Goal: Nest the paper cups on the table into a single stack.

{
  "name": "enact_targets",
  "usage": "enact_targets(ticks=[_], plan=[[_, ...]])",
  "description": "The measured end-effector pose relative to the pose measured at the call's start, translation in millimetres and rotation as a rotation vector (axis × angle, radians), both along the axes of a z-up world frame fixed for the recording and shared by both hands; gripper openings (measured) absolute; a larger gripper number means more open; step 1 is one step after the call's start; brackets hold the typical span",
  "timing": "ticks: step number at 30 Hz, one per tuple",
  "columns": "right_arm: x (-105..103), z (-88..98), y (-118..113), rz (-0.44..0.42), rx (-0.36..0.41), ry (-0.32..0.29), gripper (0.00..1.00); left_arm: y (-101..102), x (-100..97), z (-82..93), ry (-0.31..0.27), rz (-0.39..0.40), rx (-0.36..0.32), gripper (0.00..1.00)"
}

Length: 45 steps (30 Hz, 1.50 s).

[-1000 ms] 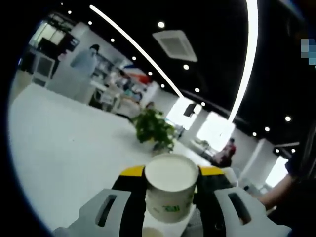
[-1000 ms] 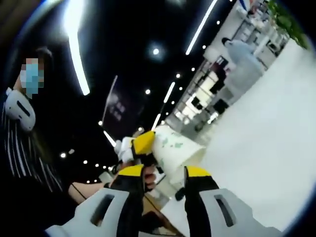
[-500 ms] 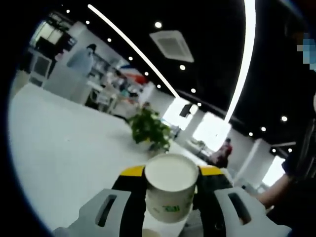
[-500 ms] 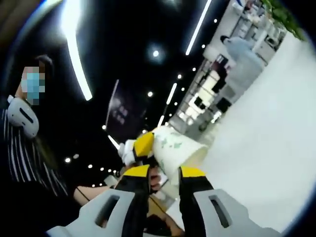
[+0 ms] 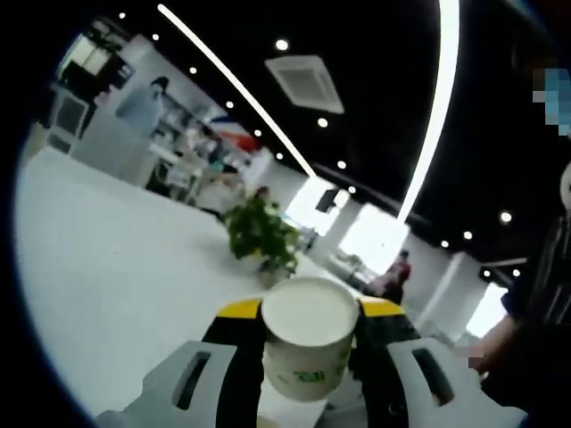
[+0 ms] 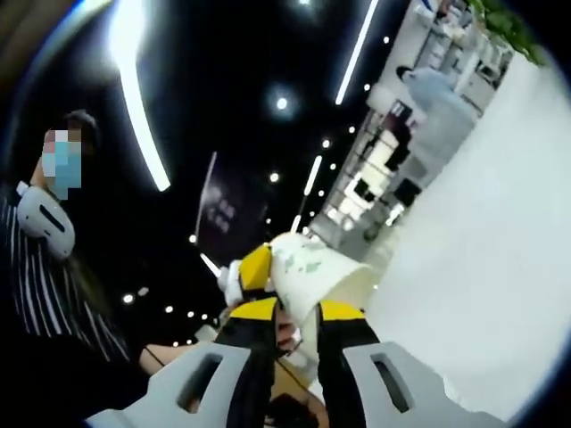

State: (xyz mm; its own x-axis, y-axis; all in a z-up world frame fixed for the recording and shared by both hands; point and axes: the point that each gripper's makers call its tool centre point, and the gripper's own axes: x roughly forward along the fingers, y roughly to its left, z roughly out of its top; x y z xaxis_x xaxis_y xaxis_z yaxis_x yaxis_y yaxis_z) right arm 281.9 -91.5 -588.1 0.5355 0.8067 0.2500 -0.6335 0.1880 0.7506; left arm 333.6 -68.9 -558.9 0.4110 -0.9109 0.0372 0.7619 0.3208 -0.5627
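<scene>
A white paper cup [image 5: 308,343] with a green mark sits clamped between the yellow-tipped jaws of my left gripper [image 5: 308,334], its round white end facing the camera. In the right gripper view the same cup [image 6: 317,272] shows tilted in the air, with a yellow jaw tip of the left gripper [image 6: 257,267] on its side. My right gripper [image 6: 299,314] stands just below that cup. Its jaws are set narrow but apart, and nothing is clearly held between them. The white table [image 5: 116,259] lies below.
A potted green plant [image 5: 259,234] stands on the table's far side. A person in a striped top [image 6: 53,267] holds the grippers. Another person in a pale coat [image 6: 437,89] stands far off. The white table [image 6: 482,267] spreads wide to the right.
My right gripper's jaws have drawn closer together over the last second. The left gripper keeps its hold on the cup, and both views have shifted slightly.
</scene>
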Motion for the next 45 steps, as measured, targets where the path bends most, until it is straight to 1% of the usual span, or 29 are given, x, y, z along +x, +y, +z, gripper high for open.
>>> enact_targets(ticks=[4,9,12,13,15,16,18,22,29,32,34,35,41,44,45], plan=[[-0.1,1.1,-0.1,0.004,0.006,-0.001,0.13,-2.5,-2.8,0.7,0.004,-0.018,-0.004,0.38],[0.2,2.9,-2.2,0.003,0.003,-0.011,0.08,-3.3,-3.7,2.8,0.011,-0.027,-0.017,0.38],[0.2,4.9,-3.5,-0.019,-0.036,-0.056,0.07,-3.8,-4.3,3.2,0.003,-0.027,-0.017,0.38],[-0.3,5.3,-3.3,-0.015,-0.029,-0.053,0.06,-3.6,-4.6,3.4,0.002,-0.027,-0.021,0.38],[-2.7,7.9,-3.9,0.016,0.017,-0.024,0.04,-3.0,-5.7,4.0,0.011,-0.031,-0.041,0.38],[-2.7,8.3,-4.6,0.02,0.024,-0.023,0.03,-2.9,-6.4,4.4,0.013,-0.034,-0.047,0.38],[-4.1,9.8,-4.4,0.027,0.029,-0.028,0.02,-2.4,-7.4,4.0,0.017,-0.041,-0.052,0.38],[-8.1,14.2,-3.3,0.058,0.063,-0.02,0.0,-1.3,-8.6,4.0,0.016,-0.049,-0.049,0.38],[-14.1,18.4,1.6,0.081,0.07,-0.047,0.0,1.1,-10.0,3.5,0.01,-0.053,-0.06,0.4],[-15.3,18.4,2.7,0.088,0.069,-0.049,0.0,1.0,-12.4,4.2,-0.023,-0.055,-0.048,0.4],[-17.3,20.1,3.5,0.089,0.063,-0.061,0.0,0.9,-14.4,8.1,-0.076,-0.059,-0.039,0.41],[-17.1,19.5,3.0,0.088,0.059,-0.064,0.0,0.7,-14.9,8.1,-0.104,-0.059,-0.024,0.41],[-18.9,20.8,2.9,0.094,0.057,-0.067,0.0,-2.9,-17.0,5.0,-0.165,-0.065,0.033,0.44],[-18.6,20.3,3.0,0.092,0.052,-0.068,0.0,-3.5,-17.2,1.9,-0.221,-0.06,0.081,0.46],[-18.4,20.0,3.0,0.092,0.052,-0.067,0.0,-3.7,-17.4,1.8,-0.223,-0.061,0.081,0.46]])
